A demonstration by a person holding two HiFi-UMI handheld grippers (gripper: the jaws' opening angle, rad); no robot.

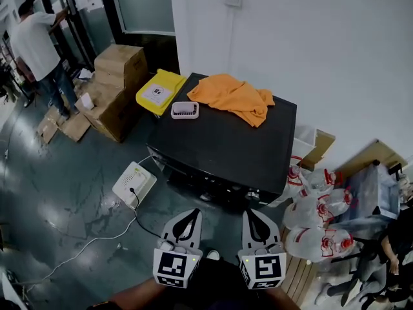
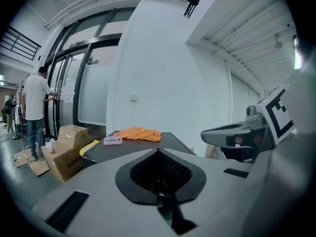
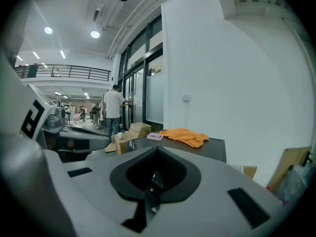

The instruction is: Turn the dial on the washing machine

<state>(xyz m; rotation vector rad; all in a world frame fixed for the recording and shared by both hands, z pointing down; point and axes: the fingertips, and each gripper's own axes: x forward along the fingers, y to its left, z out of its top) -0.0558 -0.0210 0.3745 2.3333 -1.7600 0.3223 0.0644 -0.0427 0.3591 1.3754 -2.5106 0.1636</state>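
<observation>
The black washing machine [image 1: 219, 148] stands against the white wall, and its dark control panel [image 1: 213, 187] faces me. I cannot pick out the dial on that panel. An orange cloth [image 1: 233, 97] and a small pale tray [image 1: 184, 110] lie on its lid. My left gripper [image 1: 193, 214] and right gripper [image 1: 253, 214] hover side by side in front of the panel, apart from it. Both are shut with nothing between the jaws. The left gripper view shows the closed left gripper [image 2: 158, 153] with the machine's lid [image 2: 140, 143] beyond it. The right gripper view shows the closed right gripper [image 3: 157, 152] aimed at the lid [image 3: 213, 147].
Cardboard boxes [image 1: 117, 86] and a yellow bag [image 1: 160, 90] sit left of the machine. A white box with a cable [image 1: 134, 184] lies on the floor at its front left. Plastic bags [image 1: 319, 213] crowd the right side. A person [image 1: 37, 44] stands at the far left by the glass doors.
</observation>
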